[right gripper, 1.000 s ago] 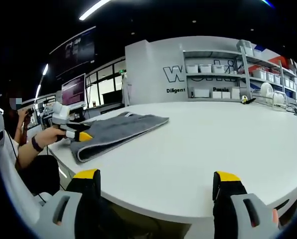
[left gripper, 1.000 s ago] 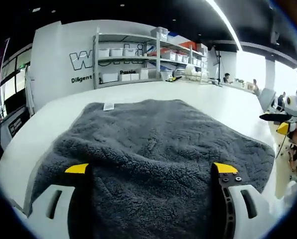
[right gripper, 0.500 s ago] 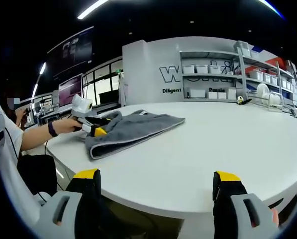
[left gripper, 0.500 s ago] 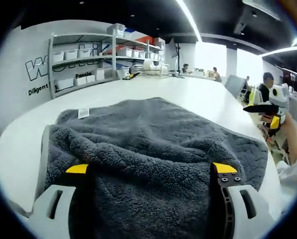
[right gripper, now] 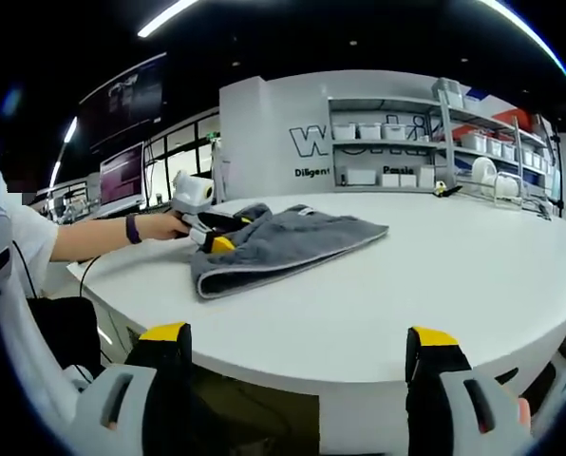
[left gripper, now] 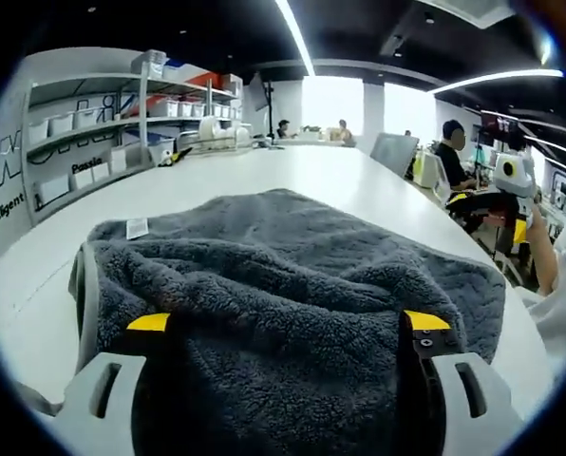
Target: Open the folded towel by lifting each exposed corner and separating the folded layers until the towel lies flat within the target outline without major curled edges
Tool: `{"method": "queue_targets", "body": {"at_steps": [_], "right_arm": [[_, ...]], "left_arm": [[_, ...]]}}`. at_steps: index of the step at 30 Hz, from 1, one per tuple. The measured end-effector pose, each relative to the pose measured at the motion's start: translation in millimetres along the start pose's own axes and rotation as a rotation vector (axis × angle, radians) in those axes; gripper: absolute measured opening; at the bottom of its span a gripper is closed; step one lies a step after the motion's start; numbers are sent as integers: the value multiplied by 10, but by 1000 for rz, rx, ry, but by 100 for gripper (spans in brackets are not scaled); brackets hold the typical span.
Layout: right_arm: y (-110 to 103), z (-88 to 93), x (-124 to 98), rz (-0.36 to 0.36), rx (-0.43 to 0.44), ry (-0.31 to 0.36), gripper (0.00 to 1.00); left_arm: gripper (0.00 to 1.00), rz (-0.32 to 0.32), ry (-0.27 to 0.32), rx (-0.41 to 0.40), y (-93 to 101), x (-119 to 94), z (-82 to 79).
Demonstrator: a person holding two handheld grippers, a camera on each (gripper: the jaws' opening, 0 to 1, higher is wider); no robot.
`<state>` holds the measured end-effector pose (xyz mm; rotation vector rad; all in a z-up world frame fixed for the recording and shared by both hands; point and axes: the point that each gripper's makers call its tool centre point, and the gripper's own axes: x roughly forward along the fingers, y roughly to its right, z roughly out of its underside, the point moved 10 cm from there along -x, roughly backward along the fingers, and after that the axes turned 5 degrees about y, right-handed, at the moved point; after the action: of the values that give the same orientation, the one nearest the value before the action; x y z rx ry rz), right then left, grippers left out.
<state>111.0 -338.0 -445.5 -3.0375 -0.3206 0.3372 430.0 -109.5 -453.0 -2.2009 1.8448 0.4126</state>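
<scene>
The grey fluffy towel (left gripper: pixel 292 256) lies folded on the white table (left gripper: pixel 359 180), with a white label (left gripper: pixel 136 228) at its far left corner. My left gripper (left gripper: pixel 288 321) is open, its yellow-tipped jaws wide apart with rumpled towel pile between them. In the right gripper view the towel (right gripper: pixel 302 237) sits at the table's left part, humped up where the left gripper (right gripper: pixel 212 236) meets its near corner. My right gripper (right gripper: pixel 300 334) is open at the table's (right gripper: pixel 406 285) near edge, far from the towel, with nothing between its fingers. It also appears at the right as the right gripper (left gripper: pixel 516 204).
Shelves with white bins (right gripper: pixel 406 142) stand against the back wall. Monitors (right gripper: pixel 122 171) sit behind the person's arm (right gripper: pixel 103 237). People (left gripper: pixel 449 152) sit at desks beyond the table's far end. Bare tabletop stretches right of the towel.
Both views have swung round. The towel's near edge has bunched into a hump at the left gripper, where it lay flat a second ago. Both grippers stay open.
</scene>
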Motion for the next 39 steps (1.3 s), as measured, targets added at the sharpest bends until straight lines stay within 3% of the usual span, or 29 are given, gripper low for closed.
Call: {"method": "queue_targets", "body": {"at_steps": [9,18,28,39], "right_arm": [[156,8,-350,83,-3,2,96],[310,-35,-691,170,3,22,96],[378,-48,-837,209,-5,25,97],[376,-5,-805,197,-3,7,97]], "left_arm": [[93,140,3,54,171,876,-345],[92,280,13,112,449,1507,-591],[91,387,21,152,567,1790,-695],[91,406,44,154,620,1830,-689]]}}
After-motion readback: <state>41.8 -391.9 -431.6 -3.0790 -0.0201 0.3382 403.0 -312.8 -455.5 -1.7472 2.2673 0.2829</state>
